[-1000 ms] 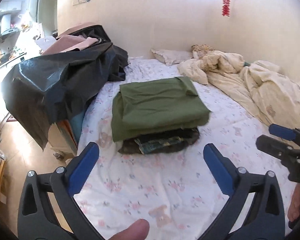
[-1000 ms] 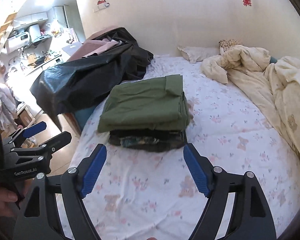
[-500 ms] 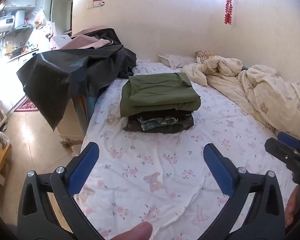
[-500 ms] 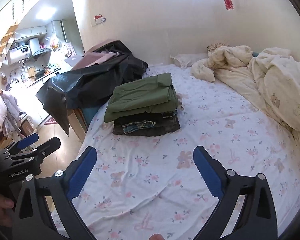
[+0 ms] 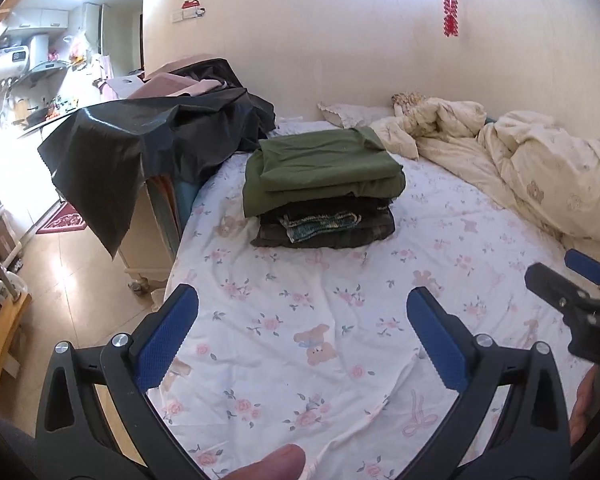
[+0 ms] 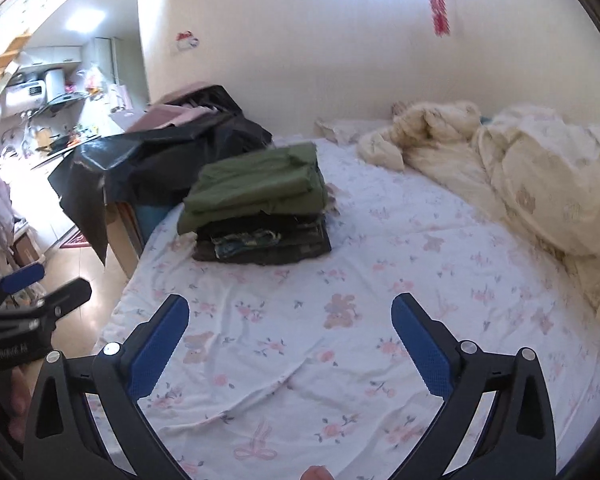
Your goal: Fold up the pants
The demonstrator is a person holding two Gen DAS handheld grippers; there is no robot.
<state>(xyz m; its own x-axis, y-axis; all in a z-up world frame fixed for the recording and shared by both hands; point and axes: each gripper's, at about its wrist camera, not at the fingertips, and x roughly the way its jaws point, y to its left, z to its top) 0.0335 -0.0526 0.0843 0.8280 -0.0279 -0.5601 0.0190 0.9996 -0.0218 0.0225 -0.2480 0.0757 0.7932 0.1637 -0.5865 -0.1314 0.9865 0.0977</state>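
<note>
We list: folded green pants [image 5: 324, 168] atop a dark clothing stack [image 5: 328, 226] on the floral bedsheet [image 5: 300, 320], long axis crosswise. Left gripper [image 5: 302, 332] gapes empty; right gripper [image 6: 290, 338], jaws just widened, empty.

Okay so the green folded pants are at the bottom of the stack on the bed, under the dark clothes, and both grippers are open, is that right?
Not quite. The green folded pants lie on top of the stack, with the dark clothes beneath them, as the left wrist view shows. The rest holds: the stack is on the bed, and the left gripper and right gripper are open.
</note>
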